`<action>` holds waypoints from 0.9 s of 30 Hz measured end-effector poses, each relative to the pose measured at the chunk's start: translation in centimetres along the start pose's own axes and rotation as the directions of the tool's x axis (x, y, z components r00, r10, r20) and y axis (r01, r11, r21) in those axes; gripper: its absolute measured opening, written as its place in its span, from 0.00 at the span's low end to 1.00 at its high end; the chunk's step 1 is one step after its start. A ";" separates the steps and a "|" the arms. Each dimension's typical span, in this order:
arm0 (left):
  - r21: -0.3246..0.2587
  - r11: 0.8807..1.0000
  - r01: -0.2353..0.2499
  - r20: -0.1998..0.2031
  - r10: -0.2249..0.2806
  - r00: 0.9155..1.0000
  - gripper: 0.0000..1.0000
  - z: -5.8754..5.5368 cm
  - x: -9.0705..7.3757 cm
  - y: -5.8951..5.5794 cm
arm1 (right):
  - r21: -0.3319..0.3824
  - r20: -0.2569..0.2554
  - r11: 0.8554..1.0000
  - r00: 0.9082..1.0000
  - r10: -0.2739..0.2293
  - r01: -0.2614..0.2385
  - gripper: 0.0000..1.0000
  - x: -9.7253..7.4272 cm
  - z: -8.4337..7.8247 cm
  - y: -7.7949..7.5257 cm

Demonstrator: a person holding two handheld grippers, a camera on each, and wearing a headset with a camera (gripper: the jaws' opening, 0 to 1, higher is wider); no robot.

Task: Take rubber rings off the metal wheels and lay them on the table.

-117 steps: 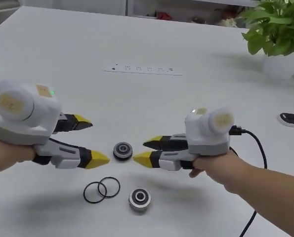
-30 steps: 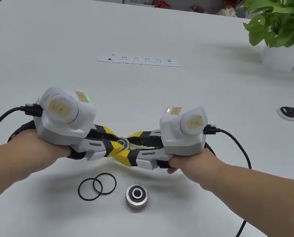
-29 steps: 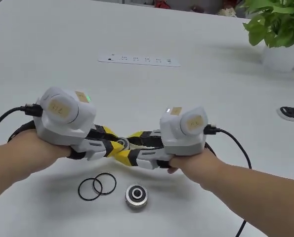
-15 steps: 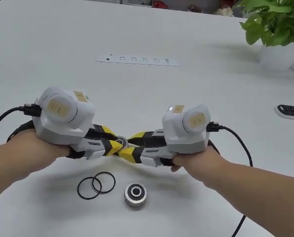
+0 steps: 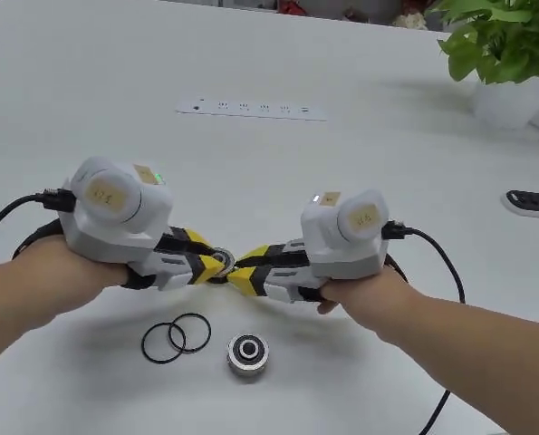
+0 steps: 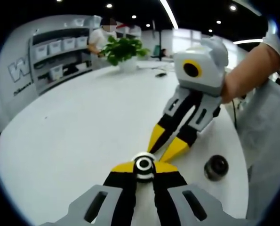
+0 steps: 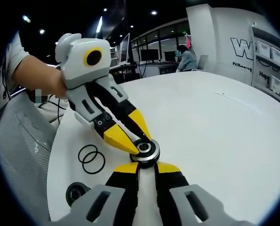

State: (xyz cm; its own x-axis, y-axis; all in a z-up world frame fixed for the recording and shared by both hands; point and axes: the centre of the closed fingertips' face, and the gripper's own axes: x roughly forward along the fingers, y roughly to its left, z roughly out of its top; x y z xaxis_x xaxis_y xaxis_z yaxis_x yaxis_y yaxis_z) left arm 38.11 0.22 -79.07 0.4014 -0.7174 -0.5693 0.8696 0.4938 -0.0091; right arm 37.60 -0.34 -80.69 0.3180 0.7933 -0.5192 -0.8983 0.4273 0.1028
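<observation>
My left gripper (image 5: 216, 265) is shut on a small metal wheel (image 5: 222, 261) and holds it just above the table, seen close up between its jaws (image 6: 143, 163). My right gripper (image 5: 237, 275) faces it from the right. Its yellow tips meet at the wheel's near rim (image 7: 146, 149), where the black rubber ring sits. In the right gripper view the left gripper (image 7: 132, 136) comes in from the left. Two loose rubber rings (image 5: 177, 338) lie overlapping on the table below. Beside them stands a second wheel (image 5: 248, 353).
A white power strip (image 5: 251, 110) lies farther back on the white table. A potted plant (image 5: 500, 45) and a black device (image 5: 532, 201) sit at the right. Cables trail from both grippers. A person stands by shelves in the background (image 6: 104, 35).
Both grippers were open with the wheel on the table 3.9 s ago; now the left holds it. In the last second the right gripper has drawn slightly to the right.
</observation>
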 end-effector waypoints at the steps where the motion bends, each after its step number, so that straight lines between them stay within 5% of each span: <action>1: 0.002 1.000 0.000 0.000 0.000 1.000 0.13 0.0 0.0 0.0 | 0.005 0.002 1.000 1.000 0.000 0.000 0.09 0.0 0.0 0.0; 18: 0.007 1.000 -0.001 0.007 0.001 1.000 0.13 0.0 0.0 0.0 | 0.000 0.029 1.000 0.999 -0.019 0.019 0.30 1.2 0.7 -0.1; 27: 0.000 1.000 -0.005 0.007 0.005 1.000 0.13 0.0 0.0 0.0 | 0.021 0.040 1.000 0.999 -0.011 0.010 0.24 1.1 0.8 0.3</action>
State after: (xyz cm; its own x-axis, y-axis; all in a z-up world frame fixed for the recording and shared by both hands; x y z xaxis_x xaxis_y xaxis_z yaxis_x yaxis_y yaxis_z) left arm 38.05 0.23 -79.03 0.4077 -0.7186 -0.5634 0.8677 0.4970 -0.0061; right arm 37.96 0.98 -80.52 0.3395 0.8054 -0.4858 -0.8884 0.4442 0.1156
